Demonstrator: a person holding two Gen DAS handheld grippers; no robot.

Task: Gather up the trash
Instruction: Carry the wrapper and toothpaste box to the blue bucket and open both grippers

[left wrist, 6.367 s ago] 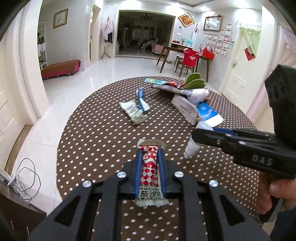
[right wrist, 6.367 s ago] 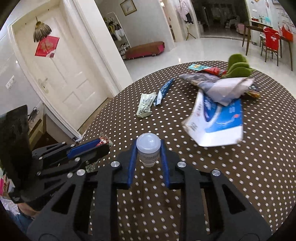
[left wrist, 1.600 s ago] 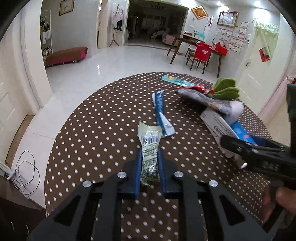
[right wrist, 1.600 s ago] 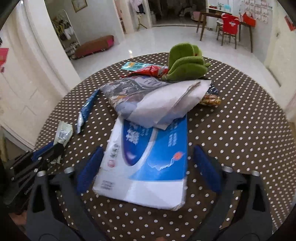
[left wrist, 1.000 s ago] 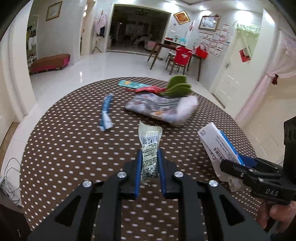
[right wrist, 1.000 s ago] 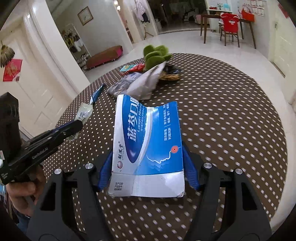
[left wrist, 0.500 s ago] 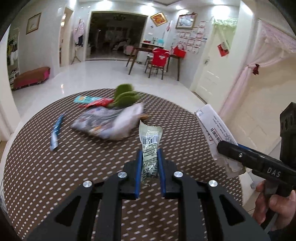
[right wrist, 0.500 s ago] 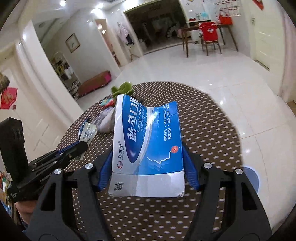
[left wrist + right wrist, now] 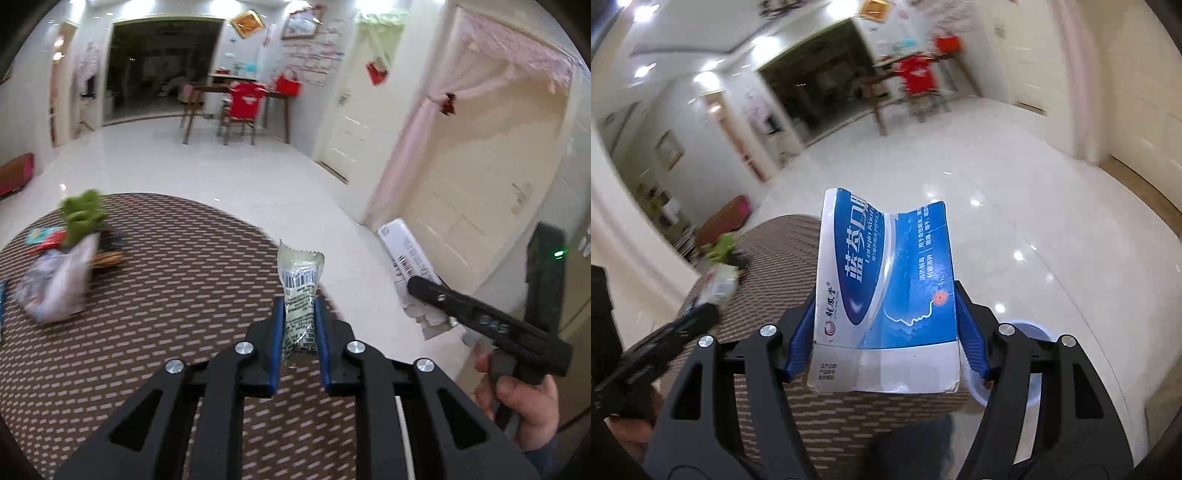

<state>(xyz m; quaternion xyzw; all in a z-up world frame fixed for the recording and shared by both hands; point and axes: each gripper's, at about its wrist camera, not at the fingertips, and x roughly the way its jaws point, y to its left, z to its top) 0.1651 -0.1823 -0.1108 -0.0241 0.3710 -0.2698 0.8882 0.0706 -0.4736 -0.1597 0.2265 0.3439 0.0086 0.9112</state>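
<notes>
Behind the round brown dotted desk (image 9: 155, 295) was glossy white floor. Your left gripper (image 9: 299, 336) pinched a pale green crinkly plastic wrapper (image 9: 300, 291) at its lower half; your right gripper (image 9: 886, 332) squeezed a blue-and-white flattened cardboard box (image 9: 886, 280) by its edges. Both looked light and easily crushed.
</notes>
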